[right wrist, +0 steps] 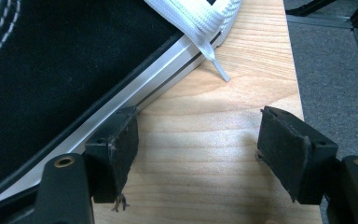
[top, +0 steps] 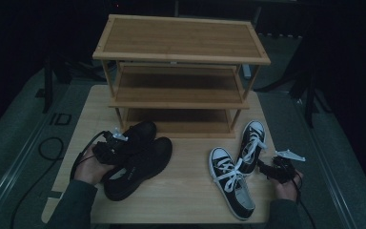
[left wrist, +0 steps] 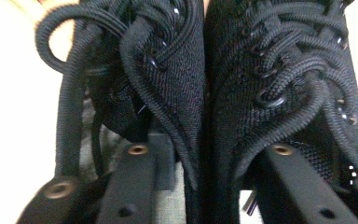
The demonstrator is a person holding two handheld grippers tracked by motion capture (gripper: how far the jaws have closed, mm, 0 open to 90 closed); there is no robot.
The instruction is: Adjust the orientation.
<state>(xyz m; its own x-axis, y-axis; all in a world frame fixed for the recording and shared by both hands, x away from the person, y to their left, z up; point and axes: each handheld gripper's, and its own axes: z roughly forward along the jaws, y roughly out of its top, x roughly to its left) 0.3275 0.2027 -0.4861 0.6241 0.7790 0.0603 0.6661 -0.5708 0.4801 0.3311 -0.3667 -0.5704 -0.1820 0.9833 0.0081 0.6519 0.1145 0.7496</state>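
Left gripper (top: 116,144): jaws narrowed, one inside each of the two black lace-up shoes (top: 138,160), pressing the adjoining inner collar walls together; grip on both shoes at once. In the left gripper view, black laces (left wrist: 279,70) and knit uppers pinched between the jaws.

Right gripper (top: 267,168): jaws wide apart, holding nothing. Left pad (right wrist: 121,149) touching the white sole edge of a black-and-white sneaker (right wrist: 65,70); right pad over bare tabletop (right wrist: 205,154).

Count: two black lace-up shoes, side by side, in front of the bamboo rack (top: 181,40), toward its left end. Two black-and-white sneakers (top: 240,164) with white laces, in front of the rack, toward its right end, toes splayed apart. One rack, three tiers. Two grippers, one per hand.
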